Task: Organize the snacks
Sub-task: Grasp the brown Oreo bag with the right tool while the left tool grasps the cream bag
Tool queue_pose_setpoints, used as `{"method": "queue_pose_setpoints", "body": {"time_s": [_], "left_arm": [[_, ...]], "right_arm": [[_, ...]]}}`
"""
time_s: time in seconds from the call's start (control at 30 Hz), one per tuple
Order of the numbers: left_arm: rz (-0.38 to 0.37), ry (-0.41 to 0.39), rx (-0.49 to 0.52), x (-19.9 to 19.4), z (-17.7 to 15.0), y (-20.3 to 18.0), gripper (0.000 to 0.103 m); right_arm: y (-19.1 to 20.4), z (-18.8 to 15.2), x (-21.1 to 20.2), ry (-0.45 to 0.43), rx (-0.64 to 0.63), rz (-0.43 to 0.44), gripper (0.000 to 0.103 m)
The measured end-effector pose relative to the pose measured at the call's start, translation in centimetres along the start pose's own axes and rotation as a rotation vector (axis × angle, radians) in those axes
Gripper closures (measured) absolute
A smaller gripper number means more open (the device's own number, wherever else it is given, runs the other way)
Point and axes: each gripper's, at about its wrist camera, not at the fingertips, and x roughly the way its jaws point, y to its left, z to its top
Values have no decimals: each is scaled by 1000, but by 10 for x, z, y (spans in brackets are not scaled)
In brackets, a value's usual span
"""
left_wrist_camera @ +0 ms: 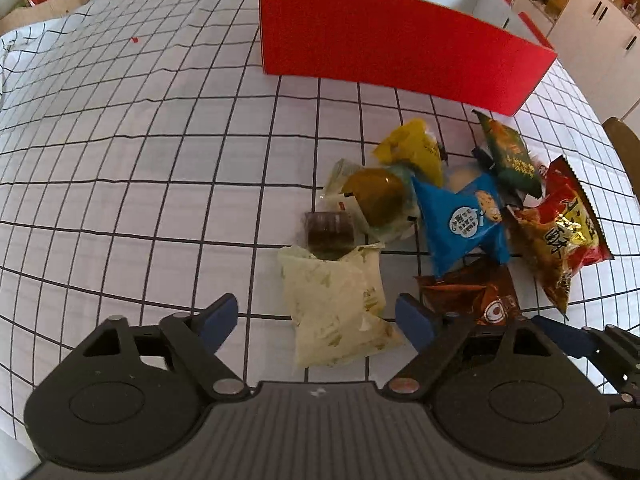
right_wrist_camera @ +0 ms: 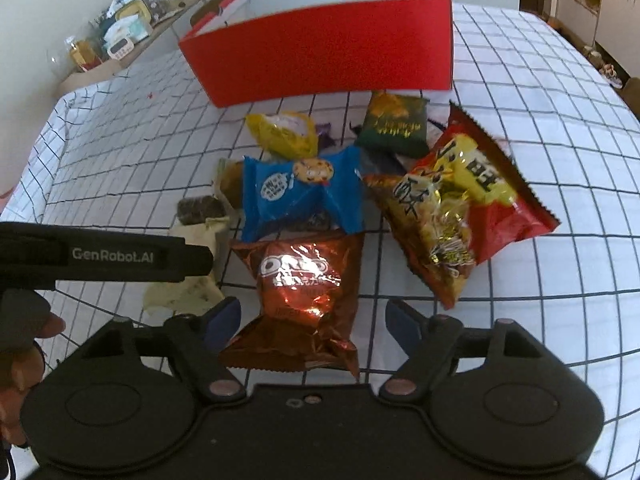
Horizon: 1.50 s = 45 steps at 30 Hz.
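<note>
Behind the snack packets [right_wrist_camera: 304, 196], red box [right_wrist_camera: 328, 48], interior hidden

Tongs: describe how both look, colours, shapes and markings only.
Both are matte black. The left tongs and right tongs each have two blue finger pads on black linkage arms with metal pivot pins, above round black housings. The left one's side reads "GenRobot.AI" in white.

snacks [right_wrist_camera: 304, 196] heaped on table [left_wrist_camera: 120, 140] | box [right_wrist_camera: 328, 48] behind
</note>
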Motion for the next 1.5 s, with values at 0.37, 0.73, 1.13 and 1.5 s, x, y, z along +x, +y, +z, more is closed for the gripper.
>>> {"method": "queue_pose_setpoints", "body": {"time_s": [0.37,0.73,1.13,1.5], "left_arm": [[-52,26,6,11,2,-2,39],[-75,23,-11,-1,-5,3,60],[-93,-26,-39,-39,-10,11,61],[-85,-125,-26,-87,12,6,61]], "right_arm": [[0,4,10,9,13,13,44],[1,1,3,7,24,-26,56],[5,0,-32,-32,27,10,58],[7,35,-74,-135,0,20,58]]}}
